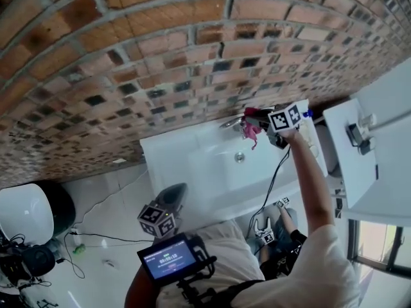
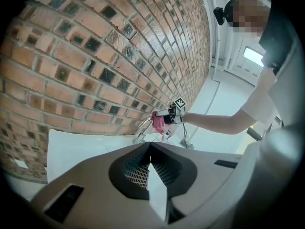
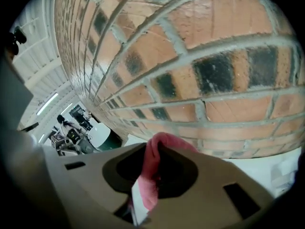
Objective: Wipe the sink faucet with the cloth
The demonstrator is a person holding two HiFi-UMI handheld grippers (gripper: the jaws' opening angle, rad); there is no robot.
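In the head view, a white sink (image 1: 186, 162) sits against a brick wall (image 1: 128, 56). The silver faucet (image 1: 230, 122) is at the far side of the sink and sticks out over the bowl. The right tongs (image 1: 253, 122) are up at the faucet and hold a pink cloth (image 1: 248, 131). The cloth hangs down right by the spout. The left tongs (image 1: 176, 191) are low, by the near edge of the sink, well apart from the faucet.

In the left gripper view, these tongs are closed tight with nothing between them. Far ahead, the right tongs hold the pink cloth at the faucet, above the white sink.

In the right gripper view, the tongs are squeezed on the pink cloth. It is bunched up between them and pokes out past the tips. The brick wall is close behind
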